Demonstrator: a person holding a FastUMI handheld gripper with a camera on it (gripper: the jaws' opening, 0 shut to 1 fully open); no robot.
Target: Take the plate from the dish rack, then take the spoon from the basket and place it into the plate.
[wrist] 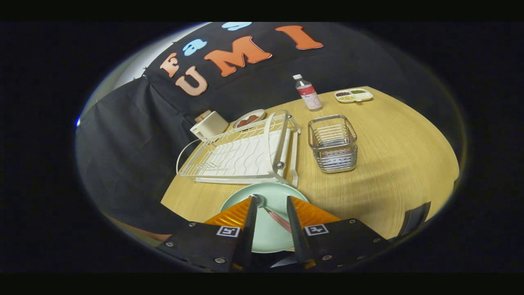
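Tongs (270,203) spread apart, fingers hanging over the plate (273,196) with the spoon (273,215) lying loose between them, gripped by neither. That spoon rests on the plate, bowl toward twelve o'clock, handle trailing to five. Plate sits on the table (393,164), just short of the dish rack (241,153) at twelve. Wire basket (332,143) stands at one o'clock, beside the rack. Farther off, a bottle (308,92) and a divided tray (353,95).
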